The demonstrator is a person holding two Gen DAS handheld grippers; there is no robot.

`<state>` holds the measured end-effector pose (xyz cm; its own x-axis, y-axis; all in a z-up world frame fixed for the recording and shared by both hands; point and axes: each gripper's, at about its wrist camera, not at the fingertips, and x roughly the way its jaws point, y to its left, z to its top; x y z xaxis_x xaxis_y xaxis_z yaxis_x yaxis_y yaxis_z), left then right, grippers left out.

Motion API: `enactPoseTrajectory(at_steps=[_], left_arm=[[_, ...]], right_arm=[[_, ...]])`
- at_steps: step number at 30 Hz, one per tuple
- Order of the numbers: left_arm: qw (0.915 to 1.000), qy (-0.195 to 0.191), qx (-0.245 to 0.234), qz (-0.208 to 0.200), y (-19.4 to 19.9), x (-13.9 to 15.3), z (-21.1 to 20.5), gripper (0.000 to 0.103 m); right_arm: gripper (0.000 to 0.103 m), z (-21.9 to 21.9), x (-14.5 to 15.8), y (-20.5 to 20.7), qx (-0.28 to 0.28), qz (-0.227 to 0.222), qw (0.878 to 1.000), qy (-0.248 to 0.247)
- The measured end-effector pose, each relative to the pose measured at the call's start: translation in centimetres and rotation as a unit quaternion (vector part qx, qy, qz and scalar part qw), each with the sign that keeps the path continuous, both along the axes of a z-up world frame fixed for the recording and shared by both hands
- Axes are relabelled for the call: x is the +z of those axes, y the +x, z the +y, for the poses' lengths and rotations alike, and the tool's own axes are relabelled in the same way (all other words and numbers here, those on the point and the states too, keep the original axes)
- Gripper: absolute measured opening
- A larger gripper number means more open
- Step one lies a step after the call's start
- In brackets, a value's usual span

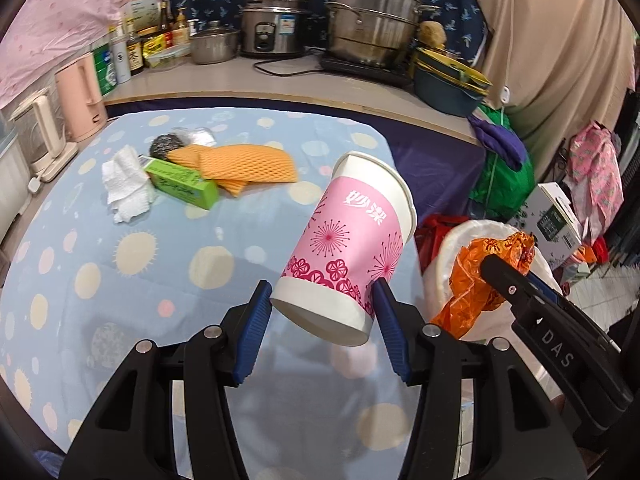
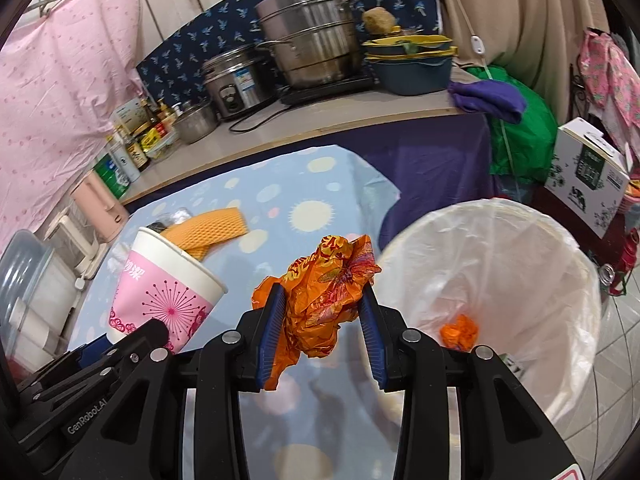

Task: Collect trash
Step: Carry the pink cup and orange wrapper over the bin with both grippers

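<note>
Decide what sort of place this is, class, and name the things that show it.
Most likely a home kitchen corner: a steel steamer pot and a rice cooker stand on the counter, with sauce bottles at its far end.

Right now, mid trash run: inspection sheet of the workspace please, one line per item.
Surface: table under a blue dotted cloth.
Job's things: pink paper cup and orange wrapper both lifted; white-lined bin beside the table, one orange scrap already inside.
Clutter: tissue, green box, orange foam net, steel scourer lie on the cloth.
Grippers: left gripper shut on the cup's base; right gripper shut on the wrapper.
Cables: black cord on the counter.
Surroundings: pots, bottles, kettles, curtains.
</note>
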<state>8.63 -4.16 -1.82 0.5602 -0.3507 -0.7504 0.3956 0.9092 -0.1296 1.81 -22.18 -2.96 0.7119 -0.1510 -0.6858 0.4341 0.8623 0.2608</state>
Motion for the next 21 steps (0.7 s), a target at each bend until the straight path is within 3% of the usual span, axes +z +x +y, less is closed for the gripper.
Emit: enactPoseTrajectory(at_steps=[21], left_arm=[[0.9961,0.017,-0.086,0.0,-3.7,-0.6,-9.2,0.05]], right_arm=[[0.036,-8.3,-2.0,-5.0,-0.095,0.032,0.995,-0.013]])
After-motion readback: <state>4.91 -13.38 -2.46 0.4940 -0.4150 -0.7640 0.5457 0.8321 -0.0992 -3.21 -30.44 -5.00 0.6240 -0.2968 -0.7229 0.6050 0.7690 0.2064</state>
